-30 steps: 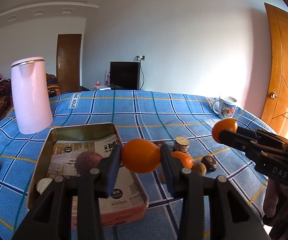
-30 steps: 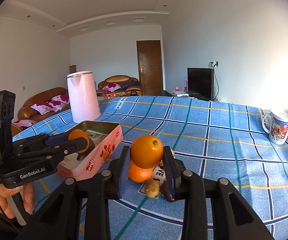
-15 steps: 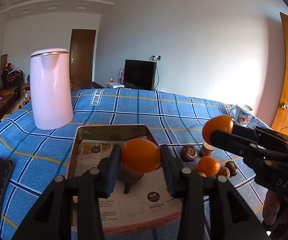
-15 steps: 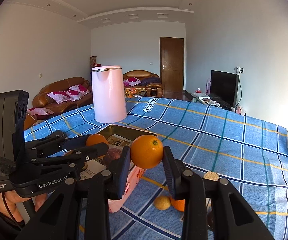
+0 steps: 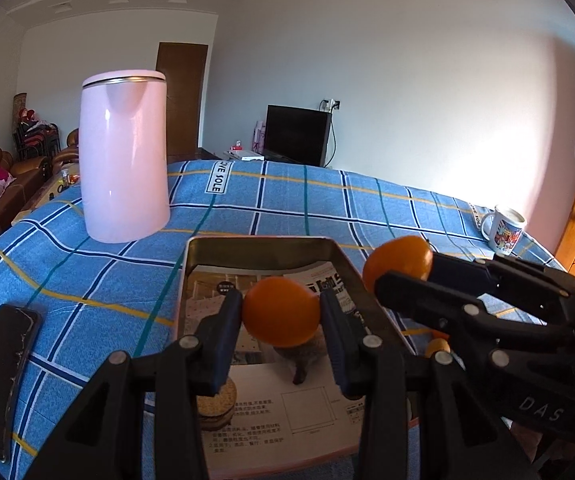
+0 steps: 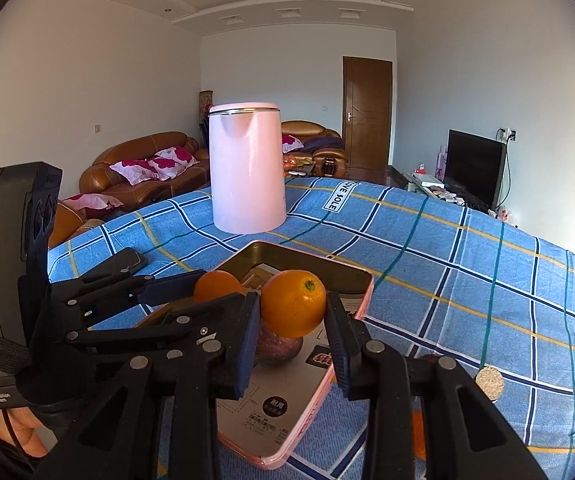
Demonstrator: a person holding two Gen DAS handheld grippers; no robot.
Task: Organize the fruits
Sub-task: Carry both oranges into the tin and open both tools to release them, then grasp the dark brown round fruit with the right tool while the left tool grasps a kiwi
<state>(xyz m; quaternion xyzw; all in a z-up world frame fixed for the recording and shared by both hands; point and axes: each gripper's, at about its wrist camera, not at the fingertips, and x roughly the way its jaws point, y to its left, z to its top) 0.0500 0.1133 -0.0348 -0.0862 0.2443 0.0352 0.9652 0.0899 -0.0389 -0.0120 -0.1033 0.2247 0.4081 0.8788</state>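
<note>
A: Report the state of the left gripper (image 5: 280,316).

B: Its jaws are closed on an orange (image 5: 281,312), with both pads pressed against the fruit's sides. The orange is held in the air above the open tin tray (image 5: 361,280).

A: And the right gripper (image 6: 292,312)?

B: Same condition. It grips a second orange (image 6: 293,304), navel end facing up and to the right, clamped between the two pads. In the left wrist view that gripper enters from the right, and its fruit sits over the right rim of the tray.

A: Describe the tray.

B: Rectangular, metal inside, pink outer wall, lined with printed paper. It rests on the worktop, which is covered by a blue plaid cloth (image 5: 287,208). Inside, a dark reddish round fruit (image 6: 279,346) lies directly under the right gripper's orange, and a flat tan disc-shaped item (image 5: 219,400) lies near the tray's left wall, partly hidden by the left gripper's finger. I cannot tell what that item is.

A: What is outside the tray?

B: A pink electric kettle (image 5: 123,156) stands upright beyond the tray's far left corner. A dark phone (image 5: 3,376) lies flat on the cloth, to the left of the tray. A printed mug (image 5: 505,230) stands well apart, at the far right edge. Small orange fruits (image 5: 437,346) show on the cloth to the right of the tray, mostly hidden behind the right gripper.
</note>
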